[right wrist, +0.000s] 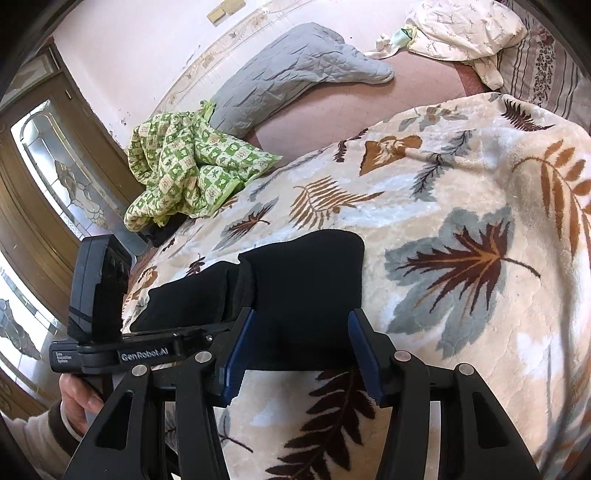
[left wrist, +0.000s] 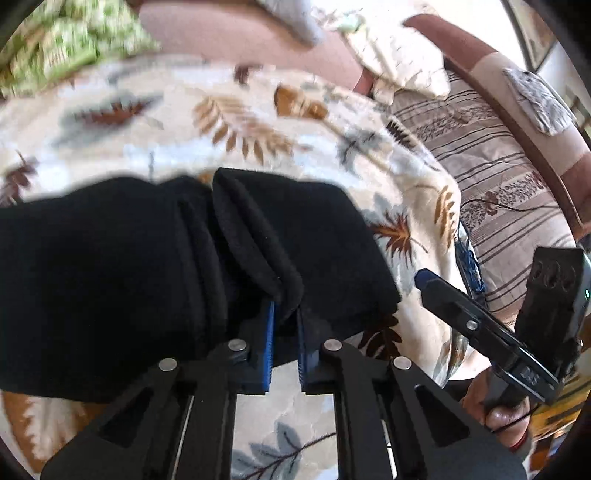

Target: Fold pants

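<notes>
At the far left of the bed, a green checked quilt [right wrist: 184, 170] lay crumpled near the wall, and next to it was a grey quilted pillow [right wrist: 295, 70]. The leaf-print blanket [right wrist: 461, 177] covered most of the bed. The black pants [left wrist: 110, 266] lay on this blanket, already folded into a thick bundle with several layers, close to the near edge.

The left gripper [left wrist: 285, 314] was at the near edge of the pants. Its two blue pads were close together and pinched a thick fold of the black fabric between them. In the right wrist view, its body appeared from the side, held by the person's left hand [right wrist: 79, 402].

More to the right, the right gripper [right wrist: 297, 332] hovered at the right end of the pants bundle. Its jaws were spread wide, with the black fabric visible between the blue pads, but nothing was gripped. At the far right lay a white patterned pillow [right wrist: 465, 29] and a striped sheet [left wrist: 491, 162].
</notes>
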The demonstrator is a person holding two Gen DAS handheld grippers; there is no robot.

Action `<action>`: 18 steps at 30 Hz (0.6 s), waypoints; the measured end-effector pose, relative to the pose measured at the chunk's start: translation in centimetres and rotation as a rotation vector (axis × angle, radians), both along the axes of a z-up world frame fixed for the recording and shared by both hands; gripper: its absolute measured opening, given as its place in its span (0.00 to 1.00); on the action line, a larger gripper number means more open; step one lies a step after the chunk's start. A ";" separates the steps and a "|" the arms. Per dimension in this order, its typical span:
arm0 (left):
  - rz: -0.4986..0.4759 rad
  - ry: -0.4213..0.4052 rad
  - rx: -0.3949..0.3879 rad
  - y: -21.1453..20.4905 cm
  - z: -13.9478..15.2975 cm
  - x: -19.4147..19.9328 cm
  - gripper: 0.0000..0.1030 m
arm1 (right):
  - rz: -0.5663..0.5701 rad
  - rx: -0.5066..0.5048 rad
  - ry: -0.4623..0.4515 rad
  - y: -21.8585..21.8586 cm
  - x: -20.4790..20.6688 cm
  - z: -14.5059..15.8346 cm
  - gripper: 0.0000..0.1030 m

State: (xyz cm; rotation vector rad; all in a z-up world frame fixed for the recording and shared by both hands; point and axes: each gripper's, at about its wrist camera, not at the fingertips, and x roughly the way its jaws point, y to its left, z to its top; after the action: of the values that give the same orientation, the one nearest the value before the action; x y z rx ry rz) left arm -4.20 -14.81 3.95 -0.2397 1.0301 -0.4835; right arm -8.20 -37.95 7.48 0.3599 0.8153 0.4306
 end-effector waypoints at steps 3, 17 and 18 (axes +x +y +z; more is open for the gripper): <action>-0.008 -0.102 0.021 1.0 2.4 -1.8 0.07 | 0.032 -0.009 -0.023 1.1 0.1 0.8 0.51; 0.030 0.005 0.046 1.9 -1.3 -0.7 0.08 | 0.065 -0.124 0.072 4.8 4.5 -3.1 0.35; 0.029 0.010 0.046 1.9 -1.2 -0.6 0.08 | 0.062 -0.112 0.076 4.5 4.5 -3.0 0.35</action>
State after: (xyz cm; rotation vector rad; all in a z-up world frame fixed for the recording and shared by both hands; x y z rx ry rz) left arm -4.79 -12.91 2.72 -0.2166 1.0450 -0.4323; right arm -3.71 -33.40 4.45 0.2485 0.9221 0.4290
